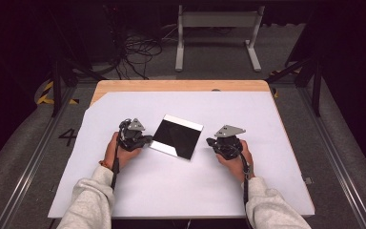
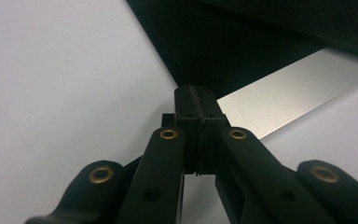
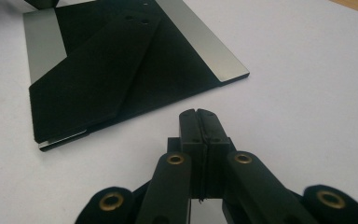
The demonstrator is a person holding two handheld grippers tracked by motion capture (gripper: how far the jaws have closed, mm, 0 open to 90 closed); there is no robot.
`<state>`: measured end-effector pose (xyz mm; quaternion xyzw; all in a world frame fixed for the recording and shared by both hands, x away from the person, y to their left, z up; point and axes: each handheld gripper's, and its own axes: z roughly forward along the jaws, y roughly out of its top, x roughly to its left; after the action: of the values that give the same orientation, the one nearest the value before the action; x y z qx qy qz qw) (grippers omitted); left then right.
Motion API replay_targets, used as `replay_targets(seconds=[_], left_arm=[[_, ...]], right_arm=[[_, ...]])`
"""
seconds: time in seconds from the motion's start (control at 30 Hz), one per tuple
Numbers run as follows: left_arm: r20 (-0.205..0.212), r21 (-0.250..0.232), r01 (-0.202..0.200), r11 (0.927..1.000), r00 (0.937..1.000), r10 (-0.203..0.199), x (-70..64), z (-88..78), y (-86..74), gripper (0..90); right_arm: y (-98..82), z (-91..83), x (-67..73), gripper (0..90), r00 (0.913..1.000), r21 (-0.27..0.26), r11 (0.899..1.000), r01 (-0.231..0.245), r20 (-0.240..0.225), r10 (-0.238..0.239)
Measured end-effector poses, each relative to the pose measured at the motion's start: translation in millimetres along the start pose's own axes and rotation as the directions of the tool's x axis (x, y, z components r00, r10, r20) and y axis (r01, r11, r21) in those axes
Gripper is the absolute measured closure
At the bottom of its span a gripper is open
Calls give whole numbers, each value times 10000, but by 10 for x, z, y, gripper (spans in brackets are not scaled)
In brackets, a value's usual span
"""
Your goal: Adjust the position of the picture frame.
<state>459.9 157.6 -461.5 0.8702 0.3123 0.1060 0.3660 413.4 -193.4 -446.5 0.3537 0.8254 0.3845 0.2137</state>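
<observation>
A: Where is the panel lying?

B: The black panel (image 1: 177, 137) is lying flat on the white sheet (image 1: 171, 191) that is covering the wooden table (image 1: 181, 85), roughly in the middle, between the two grippers.

A: Which way is it pointing?

B: It is sitting turned, like a diamond skewed against the sheet's edges in the high view. Its silvery bands are running along the far edge and the near edge, and its length is slanting from the near left up toward the far right, though it is close to square, so I am not claiming a strong long axis.

A: What are the grippers doing?

B: The left gripper (image 1: 147, 140) is resting at the panel's left corner. In the left gripper view its tips (image 2: 196, 95) are pressing together with nothing between them, right at the panel's silver edge (image 2: 289, 88); whether they are touching it I cannot tell.

A: And the other one?

B: The right gripper (image 1: 211, 141) is sitting just beside the panel's right edge, clearly apart from it. In the right gripper view its jaws are closing on nothing, tips (image 3: 198, 116) meeting, and the panel (image 3: 116, 70) is lying just ahead on the sheet.

A: Who is holding them?

B: A person in light grey sleeves (image 1: 90, 200), one hand on each.
</observation>
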Motion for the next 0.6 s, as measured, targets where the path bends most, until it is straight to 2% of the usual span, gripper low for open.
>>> replay_targets(seconds=[0.03, 0.1, 0.2, 0.4, 0.5, 0.6], left_arm=[[106, -48, 75, 10000, 9999, -75, -8, 4, -3, 900], [178, 23, -83, 10000, 9998, 83, -50, 11, 10, 900], [396, -54, -119, 9999, 9991, 121, -99, 28, 13, 900], [550, -70, -358, 9993, 9978, 361, -209, 46, 23, 900], [685, -109, -299, 9995, 9972, 306, -243, 56, 22, 900], [769, -111, -407, 9991, 9962, 415, -293, 71, 35, 900]], right_arm=[[-3, 3, -5, 900, 10000, 11, 10000, -50, 19, 50], [-9, 18, -10, 900, 10000, 73, 9999, -70, -15, 70], [-15, 46, -3, 900, 10000, 174, 9998, -51, -54, 52], [-23, 67, 11, 900, 10000, 366, 9993, -16, -67, 18], [-32, 69, 11, 900, 10000, 428, 9991, -3, -81, 6], [-42, 69, 11, 900, 9999, 499, 9987, 51, -151, -43]])
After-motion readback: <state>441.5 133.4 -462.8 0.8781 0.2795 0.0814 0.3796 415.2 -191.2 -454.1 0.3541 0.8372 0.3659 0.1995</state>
